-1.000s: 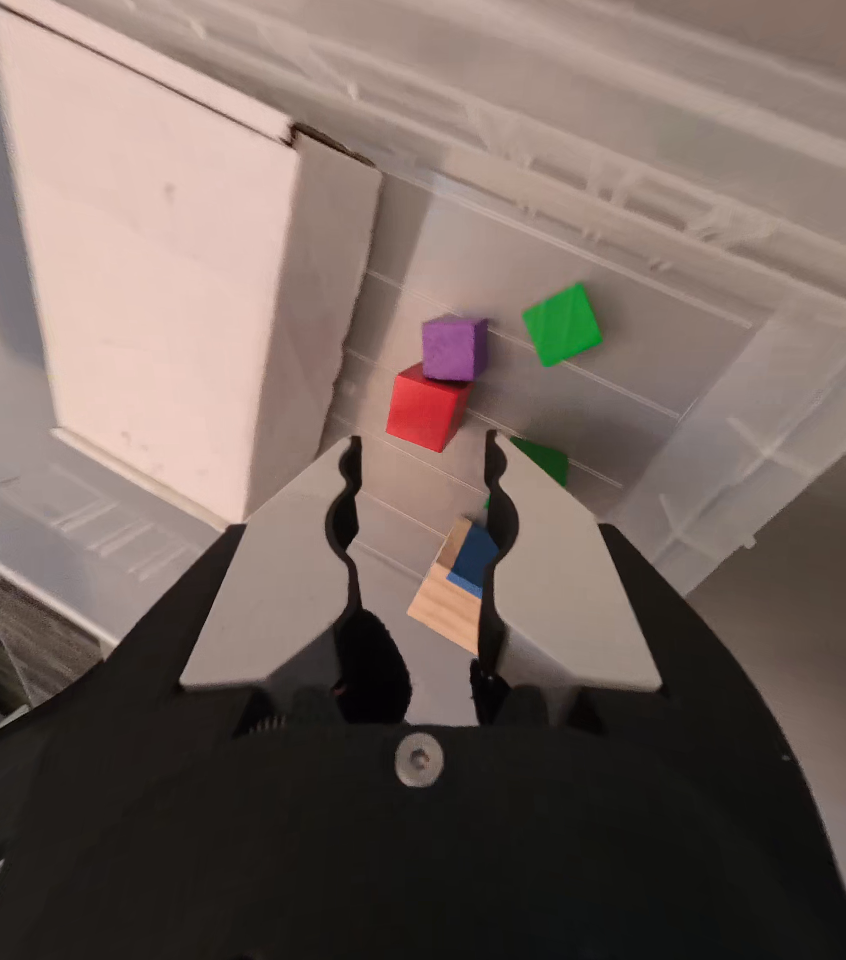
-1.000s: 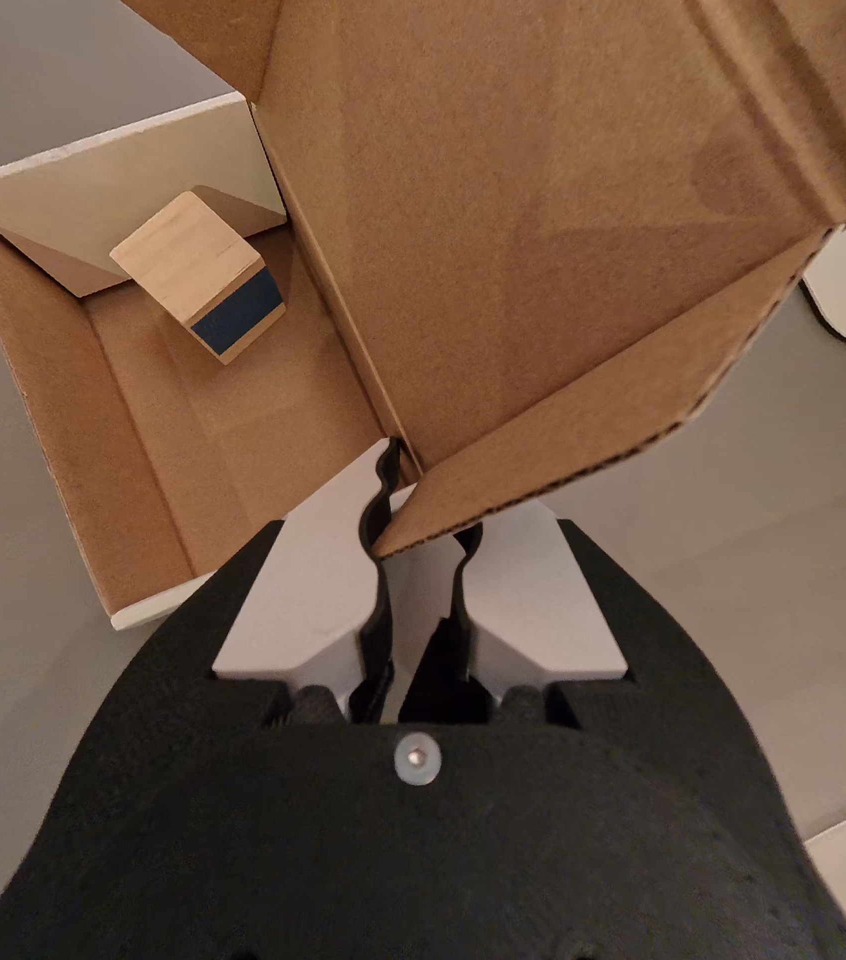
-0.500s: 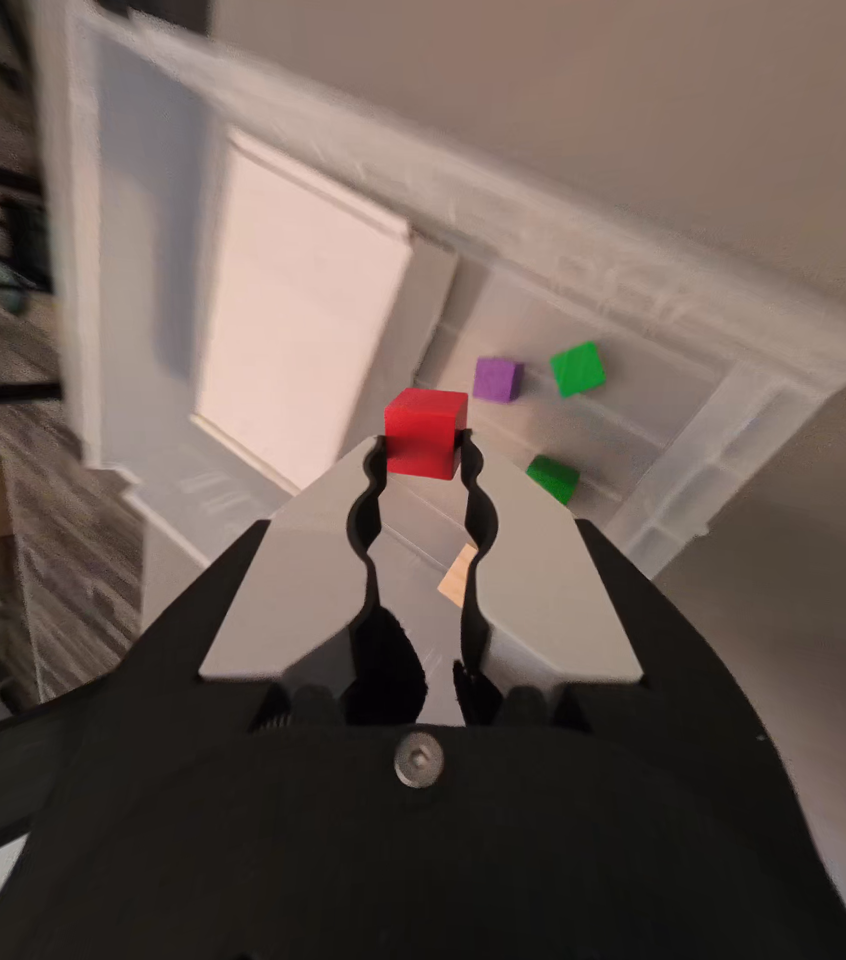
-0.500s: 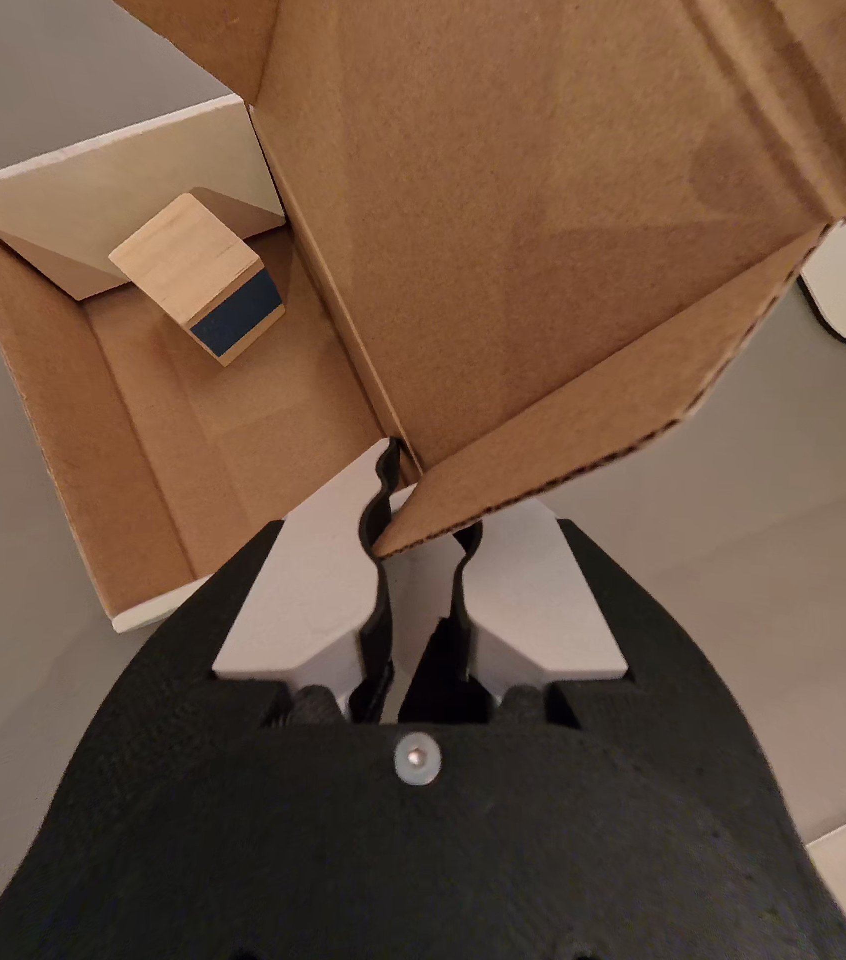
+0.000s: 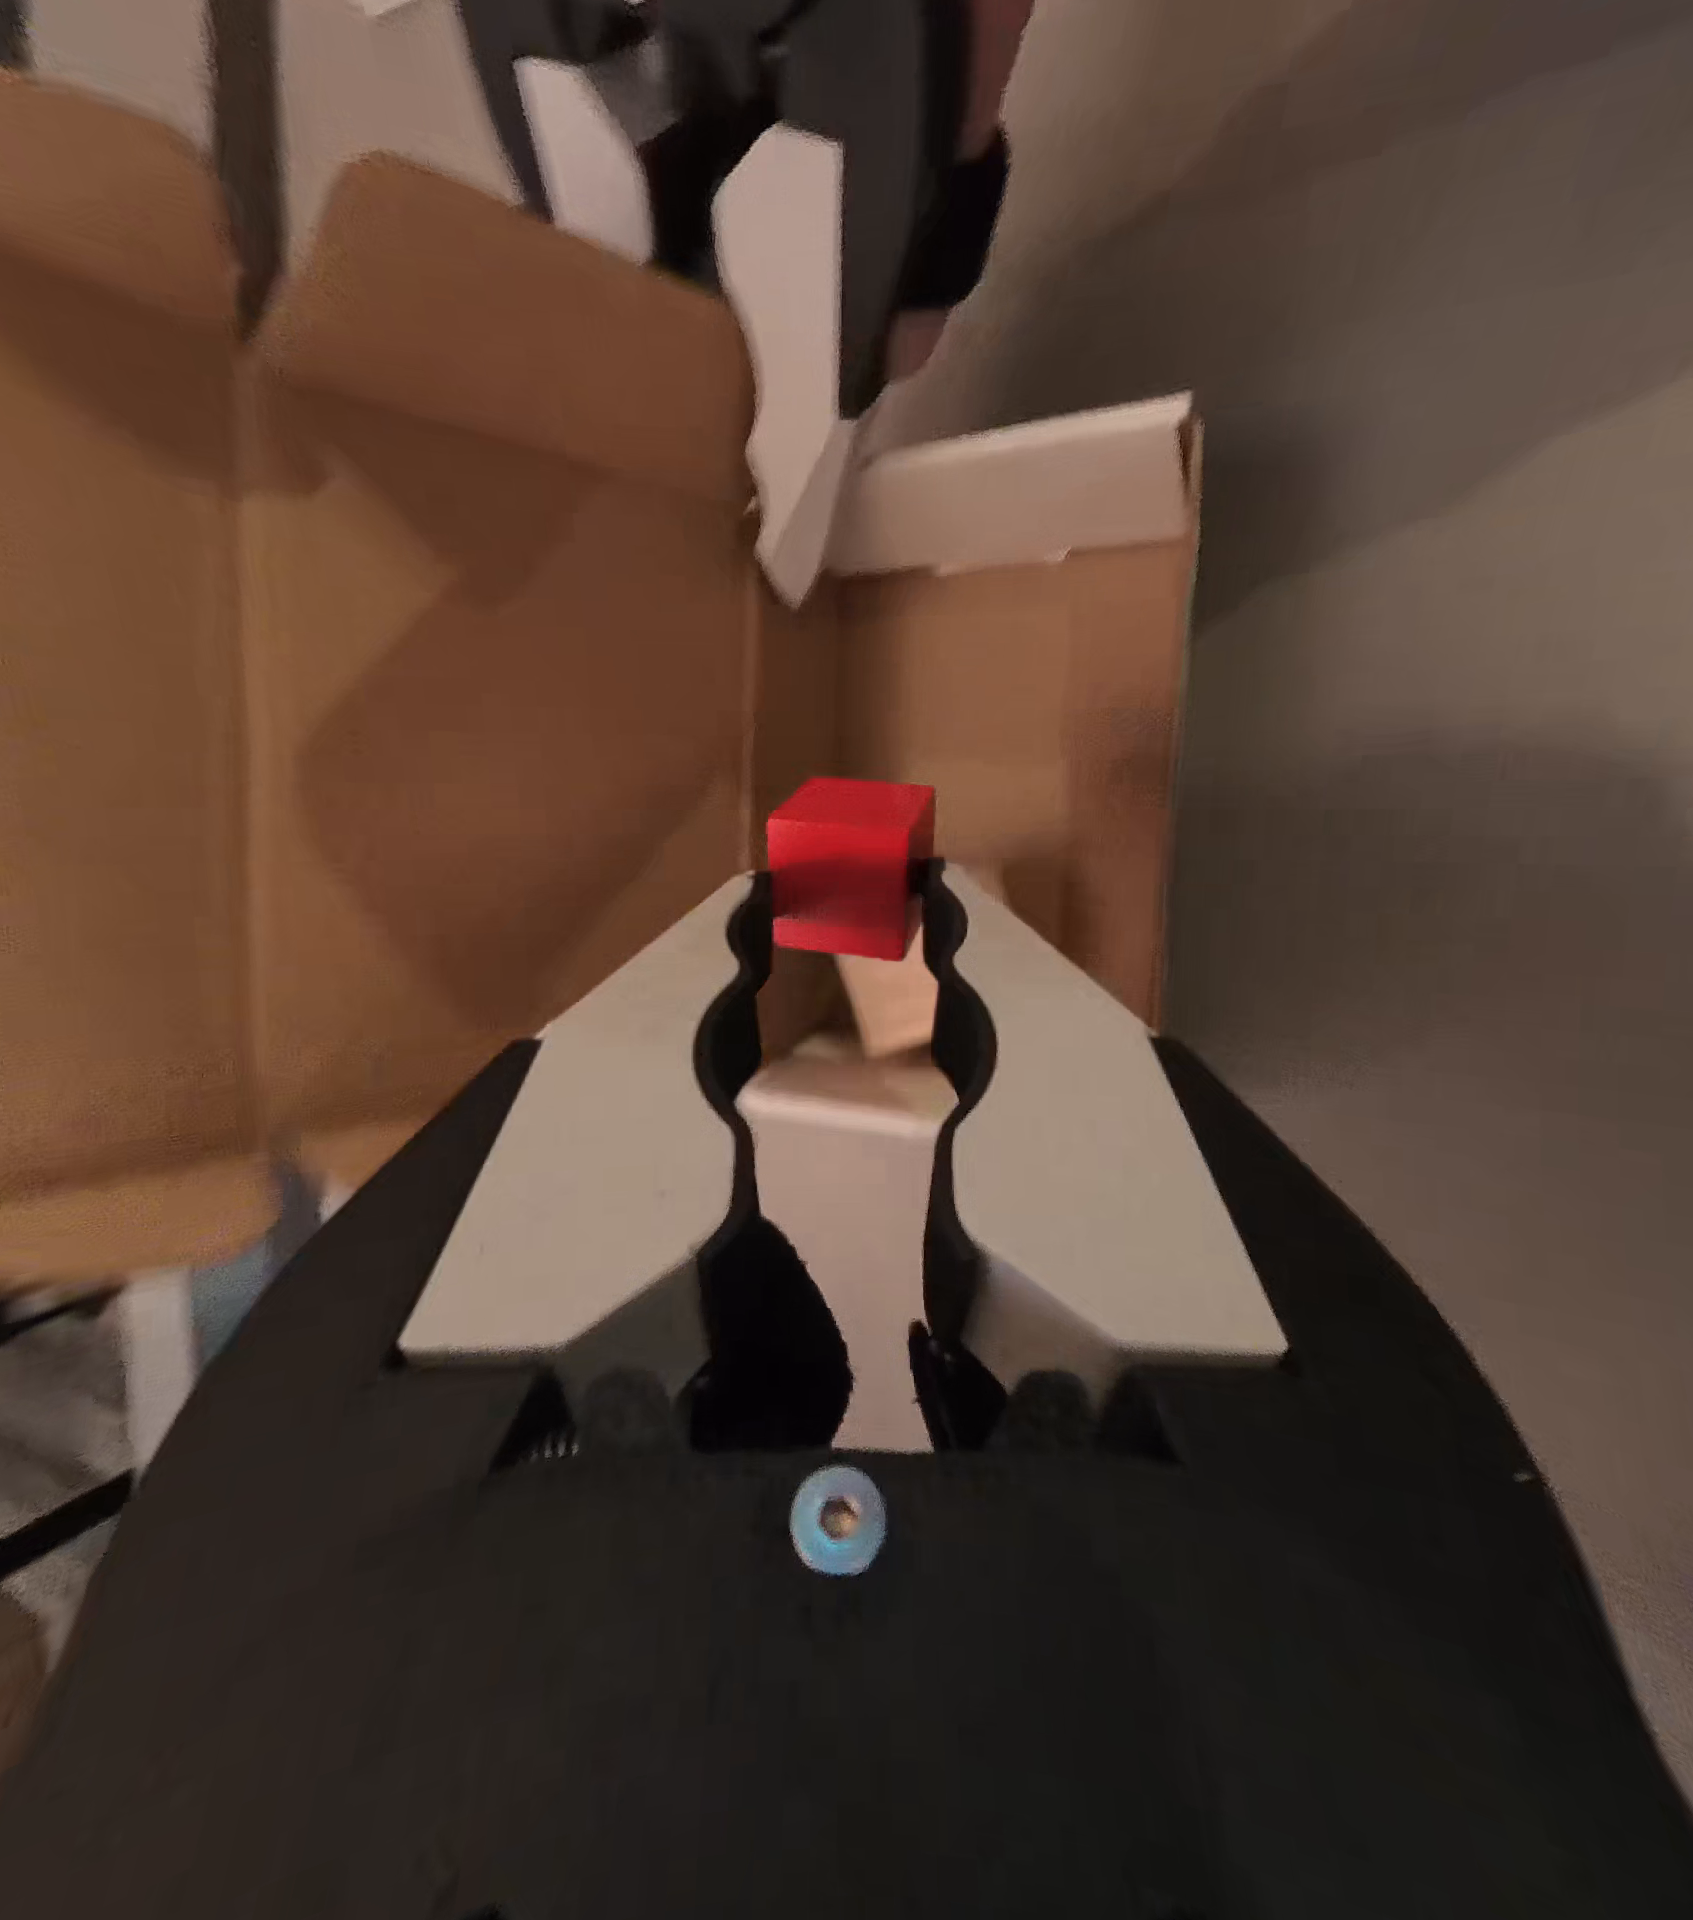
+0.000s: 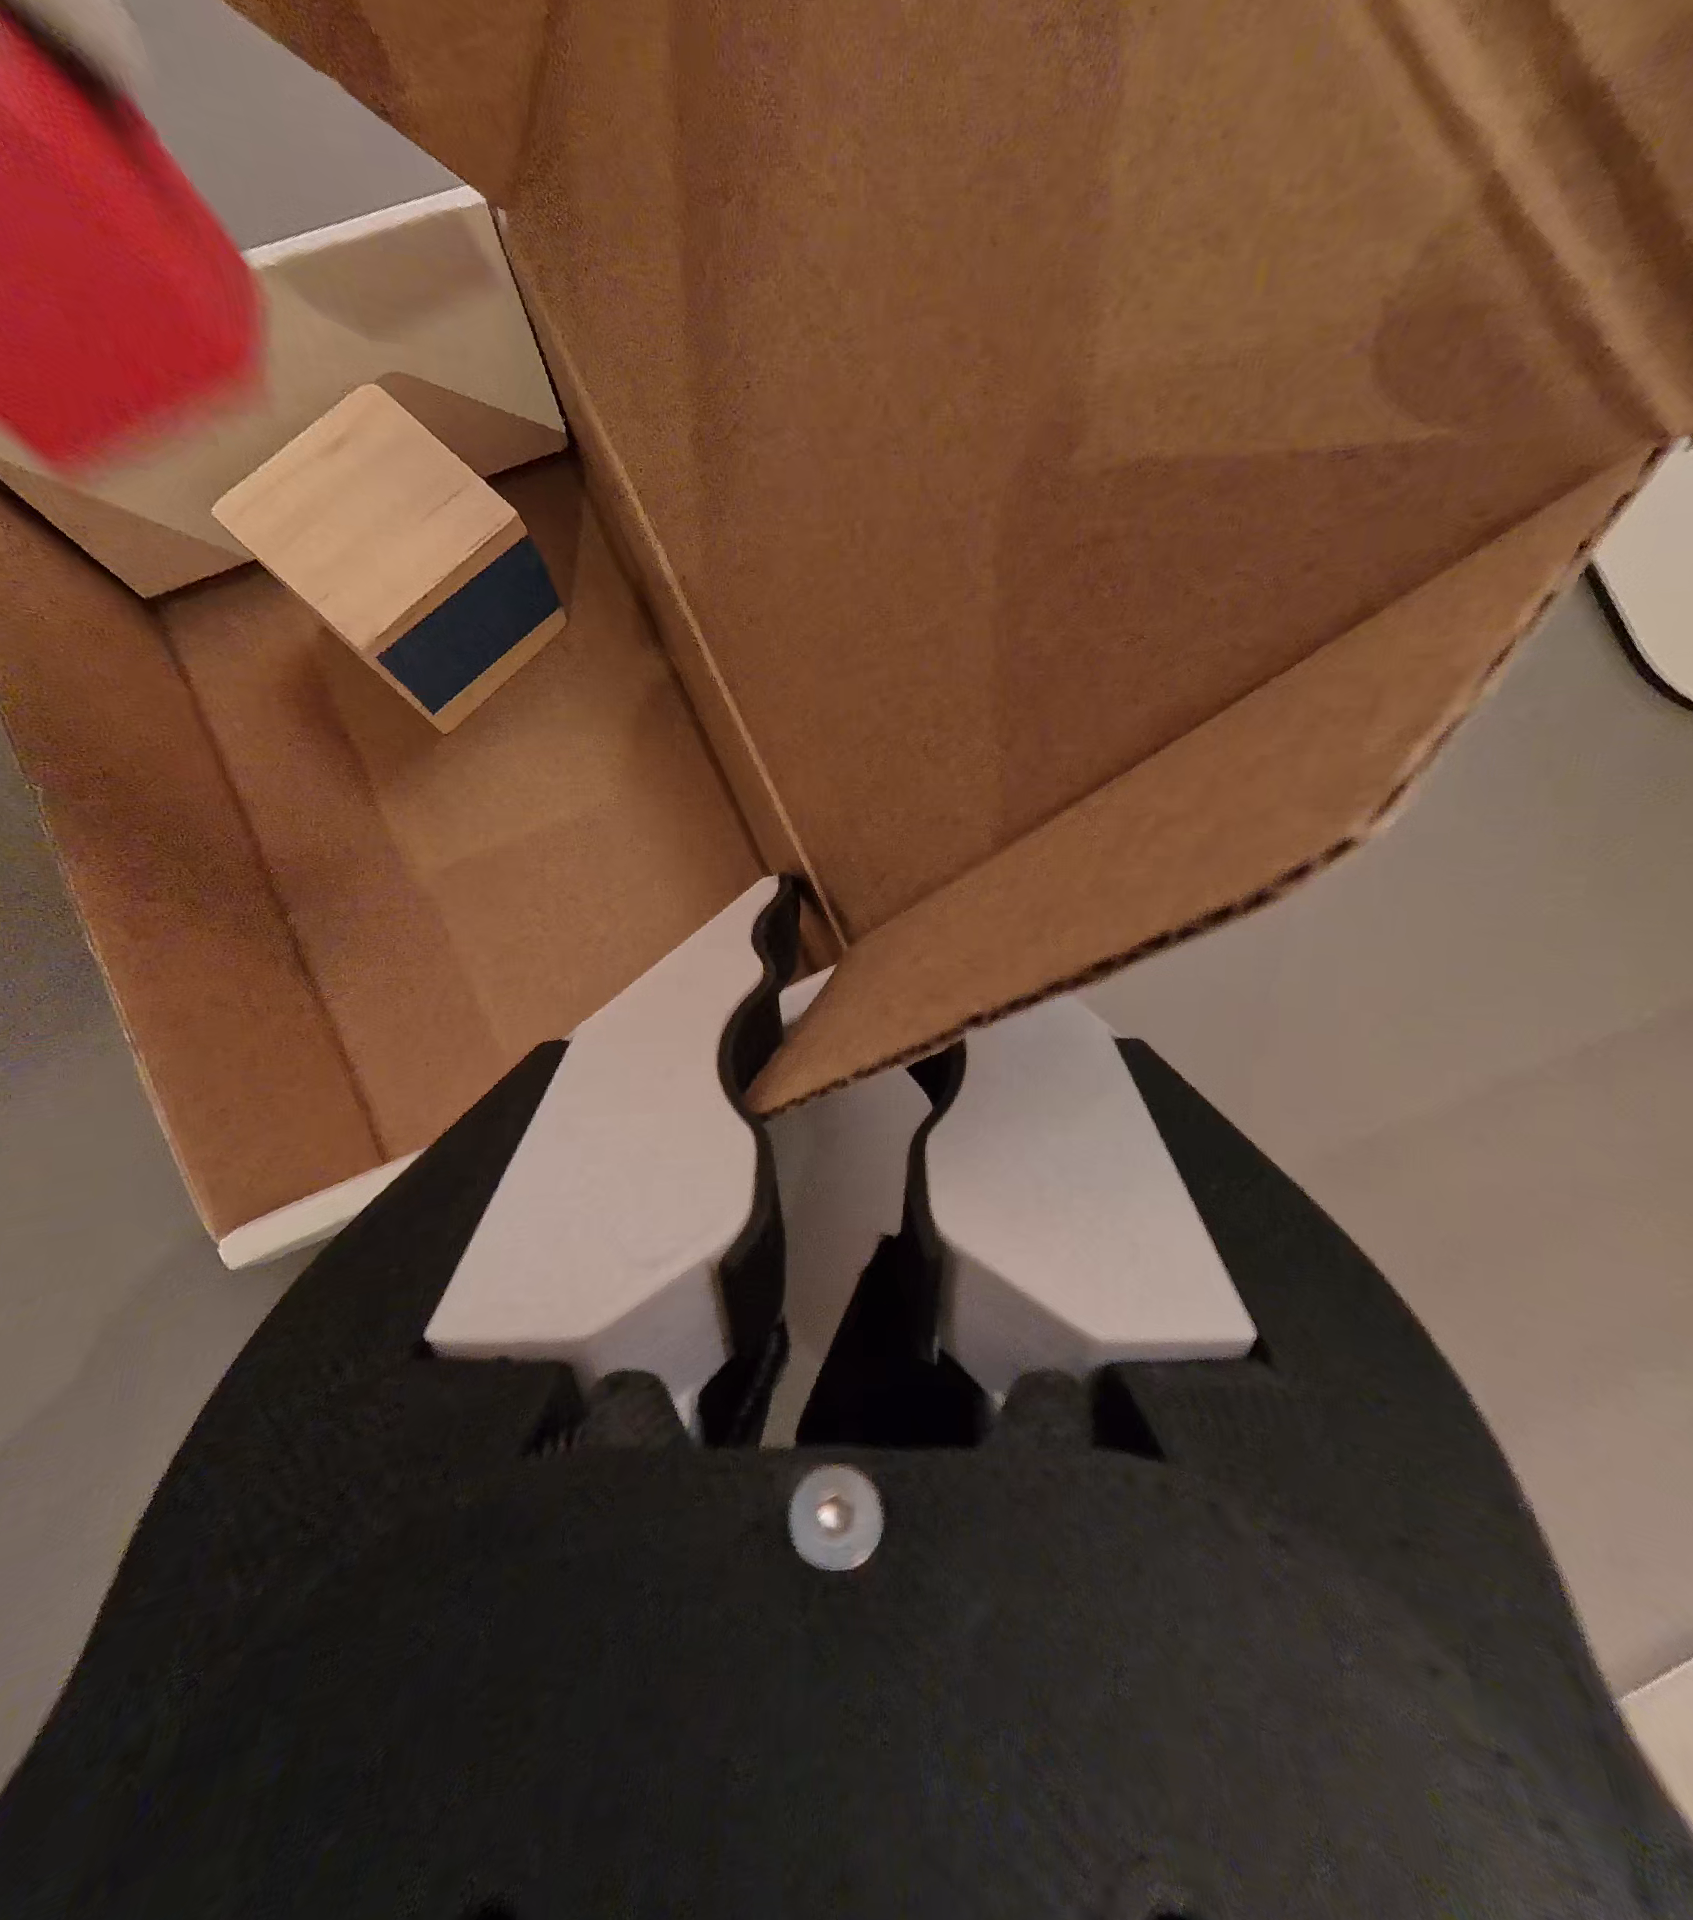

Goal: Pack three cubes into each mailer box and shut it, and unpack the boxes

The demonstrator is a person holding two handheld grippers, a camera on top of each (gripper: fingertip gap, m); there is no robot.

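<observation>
Red cube carried from the bin to above the open mailer box.

The left gripper [image 5: 847,894] pinched the red cube [image 5: 847,883] over the mailer box [image 6: 229,831], which already held one wooden cube [image 6: 395,551]; the right gripper [image 6: 821,997], nearly closed, gripped the lid [image 6: 1081,416], so packing was underway.

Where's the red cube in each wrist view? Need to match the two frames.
Left wrist view: red cube at picture centre, pinched at the tips of the left gripper, in front of the open mailer box.
Right wrist view: red cube is a blurred red patch in the top left corner, above the box.
Shared landmark: the wooden cube with a blue face inside the box, a pale sliver under the red cube in the left view.
</observation>
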